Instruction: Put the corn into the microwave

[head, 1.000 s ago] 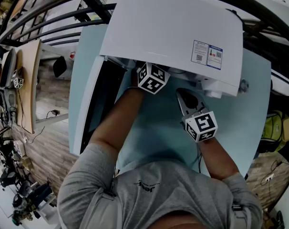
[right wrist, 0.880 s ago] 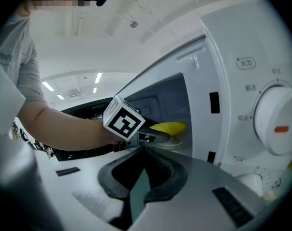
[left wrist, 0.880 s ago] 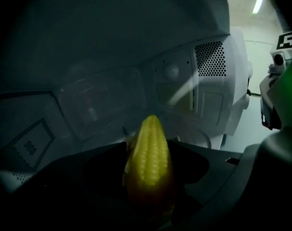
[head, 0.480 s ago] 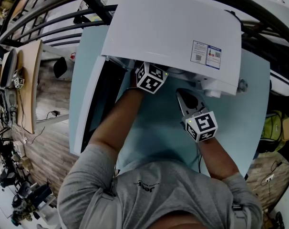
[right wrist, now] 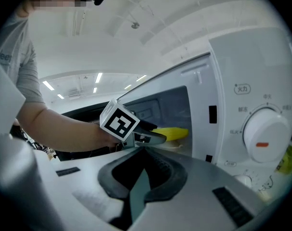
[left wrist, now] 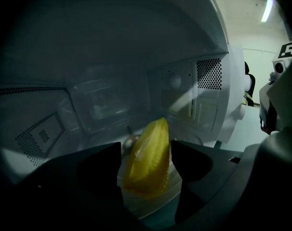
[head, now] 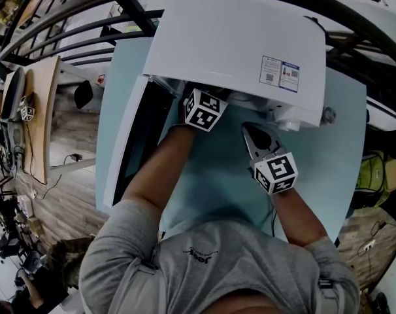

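Observation:
The yellow corn lies on the glass turntable inside the white microwave. My left gripper reaches into the cavity with a jaw on each side of the corn. Its jaws are opening, and thin gaps show beside the cob. From the head view only its marker cube shows at the microwave's mouth. The right gripper view shows the left gripper with the corn at its tip. My right gripper hovers shut and empty over the table in front of the microwave.
The microwave door hangs open to the left. The control dial is on the right of the front panel. The pale blue table carries the microwave. A wooden bench stands far left.
The left gripper's marker cube has rolled a little at the microwave's mouth. The right gripper has stayed where it was.

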### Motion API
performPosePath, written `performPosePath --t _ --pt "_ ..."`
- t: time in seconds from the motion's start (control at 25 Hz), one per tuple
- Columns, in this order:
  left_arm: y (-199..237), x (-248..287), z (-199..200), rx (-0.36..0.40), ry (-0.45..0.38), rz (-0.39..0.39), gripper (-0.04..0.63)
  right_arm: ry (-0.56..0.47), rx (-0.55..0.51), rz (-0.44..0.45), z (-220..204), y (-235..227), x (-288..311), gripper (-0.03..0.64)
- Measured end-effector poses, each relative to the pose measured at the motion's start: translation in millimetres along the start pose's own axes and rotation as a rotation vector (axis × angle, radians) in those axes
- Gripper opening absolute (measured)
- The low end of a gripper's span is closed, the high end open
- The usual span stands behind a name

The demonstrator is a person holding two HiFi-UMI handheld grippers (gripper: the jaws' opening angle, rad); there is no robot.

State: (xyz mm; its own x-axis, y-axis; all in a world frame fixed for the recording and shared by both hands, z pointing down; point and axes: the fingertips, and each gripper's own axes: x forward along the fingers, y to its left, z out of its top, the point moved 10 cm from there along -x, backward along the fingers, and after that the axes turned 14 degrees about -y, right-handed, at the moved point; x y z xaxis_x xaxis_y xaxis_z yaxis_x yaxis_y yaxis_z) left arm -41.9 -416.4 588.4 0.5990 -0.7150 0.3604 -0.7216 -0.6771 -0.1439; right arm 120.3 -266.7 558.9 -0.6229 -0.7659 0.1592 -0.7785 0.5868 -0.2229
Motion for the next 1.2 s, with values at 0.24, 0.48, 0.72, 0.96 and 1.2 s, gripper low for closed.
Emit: performPosePath --t 0.24,0.48,0.72,0.96,1.2 --pt "-4.5 -17.1 3.0 -0.022 -0.014 0.006 0.325 -0.005 0.01 -0.018 7.0 1.1 -7.8 0.017" --pt "-9.0 -46.2 10.0 -0.041 -0.037 0.026 0.325 -0.013 0.02 -0.032 15.4 10.0 -21.3 0.017" --pt "-18.2 -82.4 17.5 -0.073 -0.07 0.02 0.324 -0.03 0.072 -0.039 26.2 18.5 -37.8 0.017" --pt "-33.6 -130.1 25.0 -0.129 -0.142 -0.019 0.297 -0.051 0.125 -0.058 35.8 28.6 -55.0 0.017" --pt "-83.7 -188.9 8.3 -0.211 -0.175 -0.124 0.189 -0.048 0.161 -0.139 30.9 51.4 -71.3 0.017"
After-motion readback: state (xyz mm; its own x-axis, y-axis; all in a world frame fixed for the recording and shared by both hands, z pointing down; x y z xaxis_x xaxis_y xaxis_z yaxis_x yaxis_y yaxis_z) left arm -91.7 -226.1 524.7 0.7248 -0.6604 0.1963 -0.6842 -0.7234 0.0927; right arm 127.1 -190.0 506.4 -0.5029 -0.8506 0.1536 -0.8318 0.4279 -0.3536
